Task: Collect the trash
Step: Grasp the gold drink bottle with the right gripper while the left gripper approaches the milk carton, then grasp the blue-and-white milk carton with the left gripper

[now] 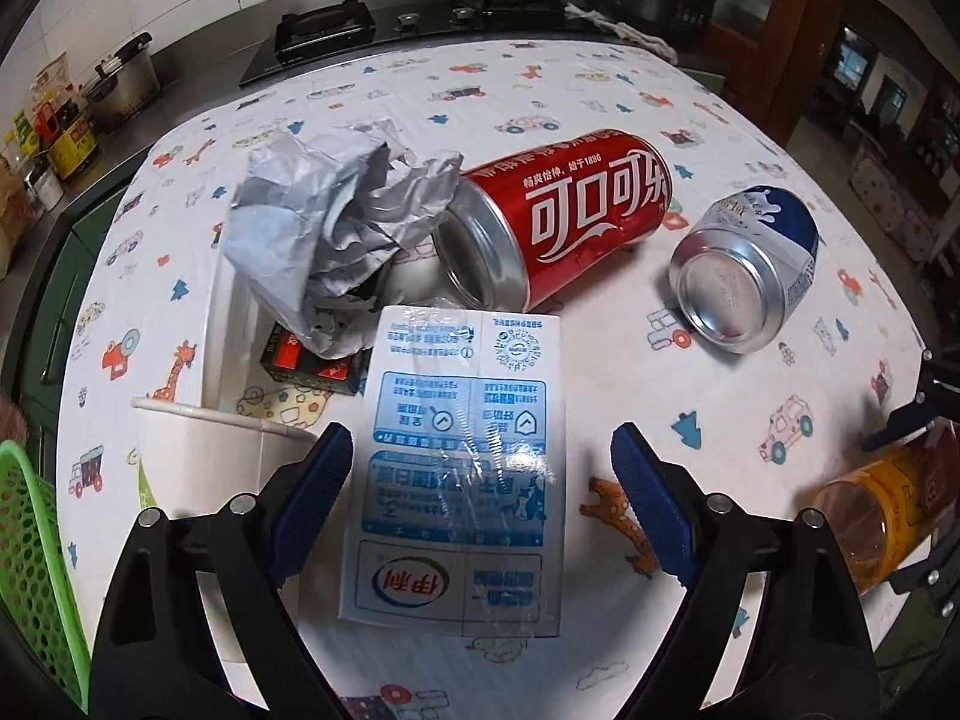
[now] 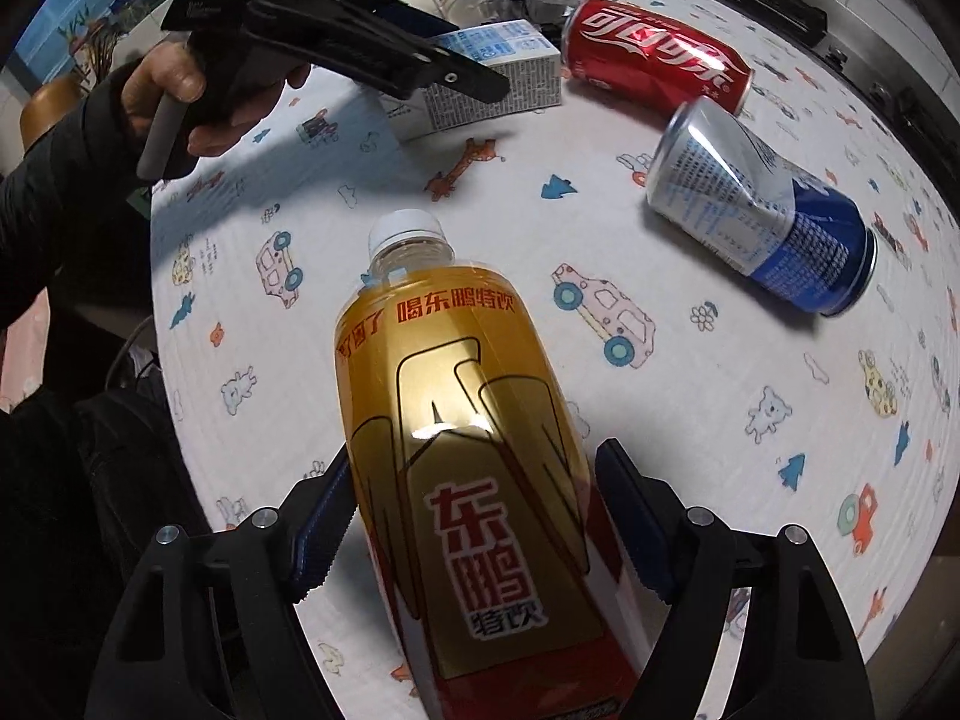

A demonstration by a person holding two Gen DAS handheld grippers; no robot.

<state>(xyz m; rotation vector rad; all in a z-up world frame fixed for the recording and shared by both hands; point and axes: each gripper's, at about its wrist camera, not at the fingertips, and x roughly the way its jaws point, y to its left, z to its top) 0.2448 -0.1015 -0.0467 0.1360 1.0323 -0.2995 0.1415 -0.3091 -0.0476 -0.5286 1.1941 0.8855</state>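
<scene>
A white and blue milk carton (image 1: 459,468) lies flat on the table between my left gripper's (image 1: 480,468) open blue pads, not touched; it also shows in the right wrist view (image 2: 498,75). A red cola can (image 1: 558,219) and a dented blue and silver can (image 1: 747,267) lie on their sides beyond it. Crumpled grey paper (image 1: 342,222) sits over a small red and black box (image 1: 312,363). My right gripper (image 2: 474,516) is around a golden plastic bottle (image 2: 462,396) lying on the table, left pad touching, right pad a little apart.
A white paper cup (image 1: 210,462) stands left of the left gripper. A green mesh basket (image 1: 30,546) is at the far left edge. A gas stove (image 1: 336,30), a pot (image 1: 123,81) and condiment jars line the counter behind the round table with its cartoon-print cloth (image 1: 750,396).
</scene>
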